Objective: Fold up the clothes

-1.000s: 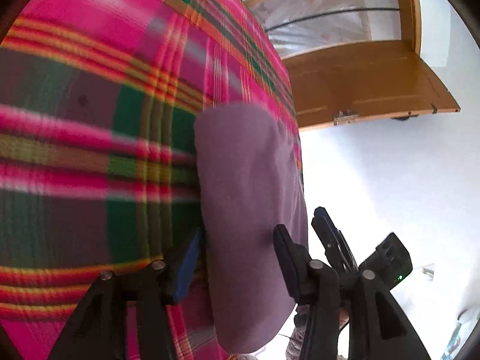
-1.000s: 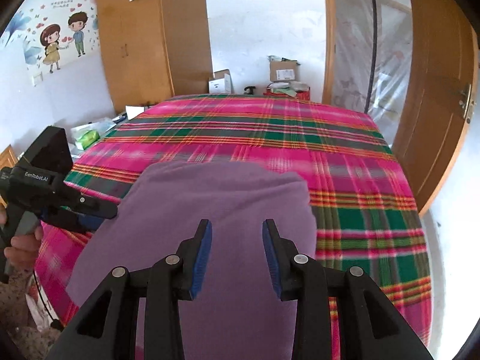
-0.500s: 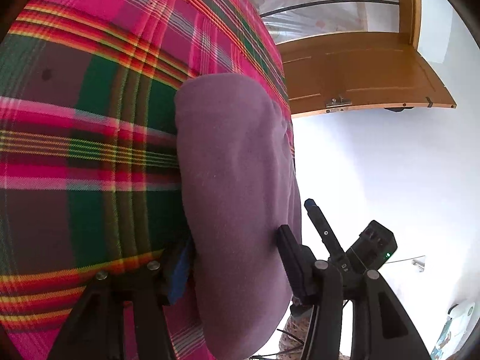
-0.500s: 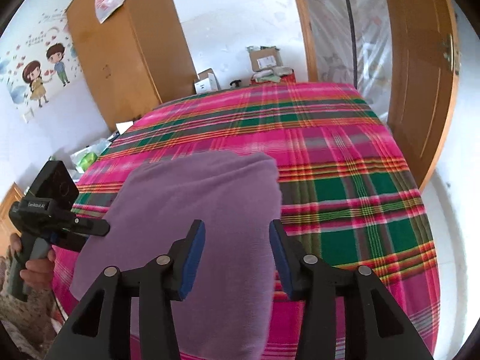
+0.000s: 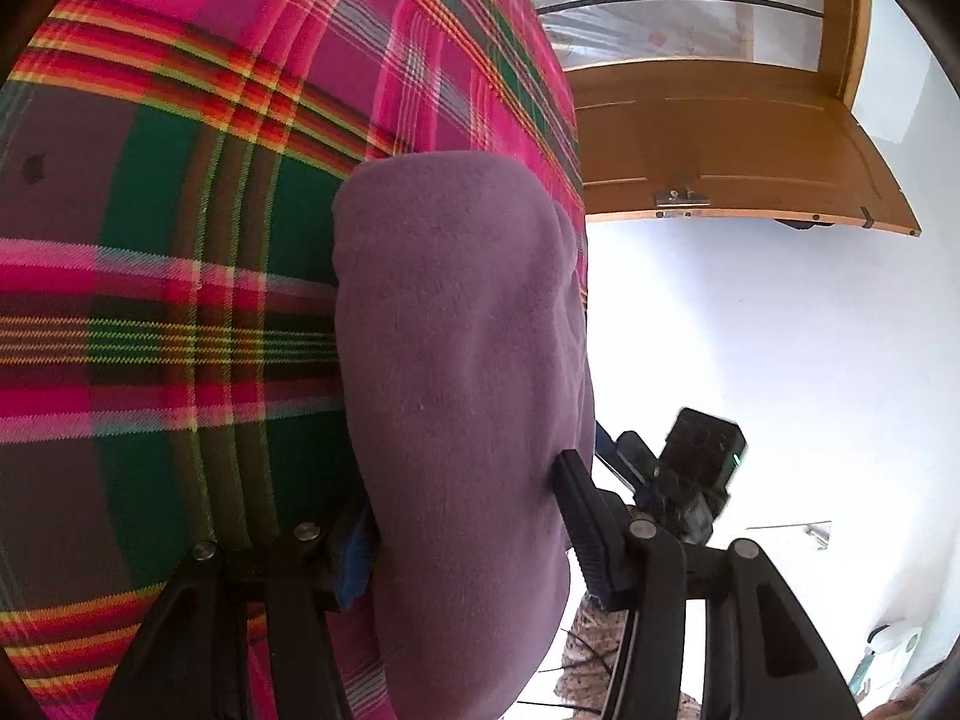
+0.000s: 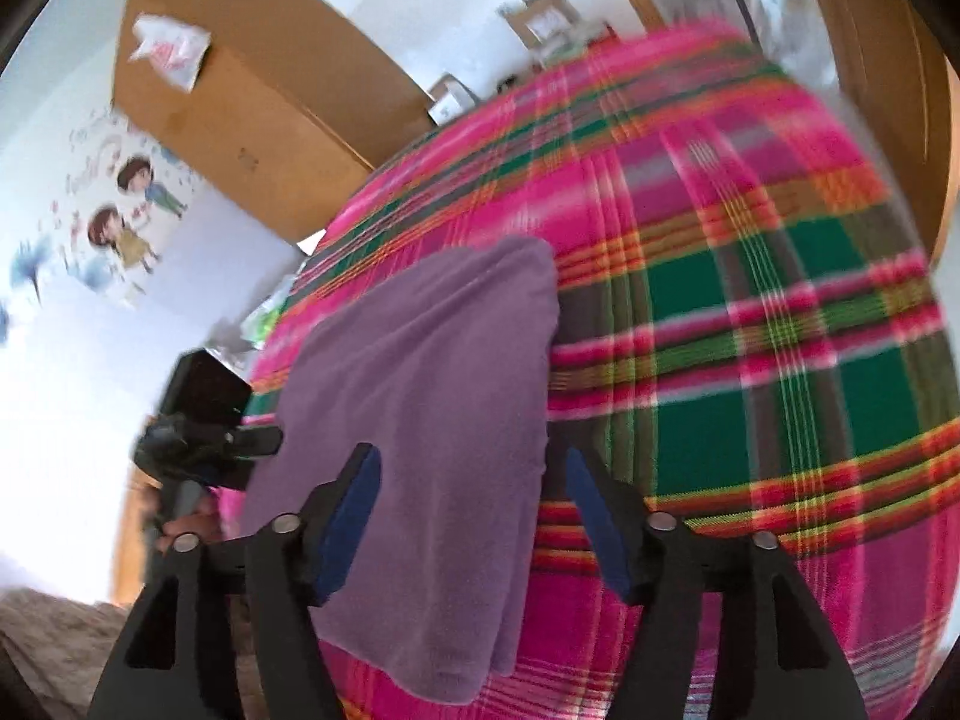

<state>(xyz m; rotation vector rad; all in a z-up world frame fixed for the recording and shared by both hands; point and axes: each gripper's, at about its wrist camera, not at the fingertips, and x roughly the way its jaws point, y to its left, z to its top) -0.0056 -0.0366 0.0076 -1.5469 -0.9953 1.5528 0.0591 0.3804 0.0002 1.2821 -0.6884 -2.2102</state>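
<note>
A folded purple garment lies flat on a pink and green plaid bed cover, near the bed's edge. My left gripper straddles its near end: one blue pad is tucked at the cloth's left edge and the other finger rests over its right side, jaws wide, open. In the right wrist view the garment runs away from my right gripper, whose jaws are opening. One of its fingers hangs over the cloth and the other over the cover, with the cloth's right edge between them, unpressed.
The bed edge drops to a white floor beside a wooden door. A wooden wardrobe, cardboard boxes and a cartoon wall sticker stand beyond the bed. A hand holds the left gripper's handle.
My right gripper's jaws have spread much wider. It has rolled and slid across to the garment's right edge. The left gripper has barely shifted and still straddles the cloth.
</note>
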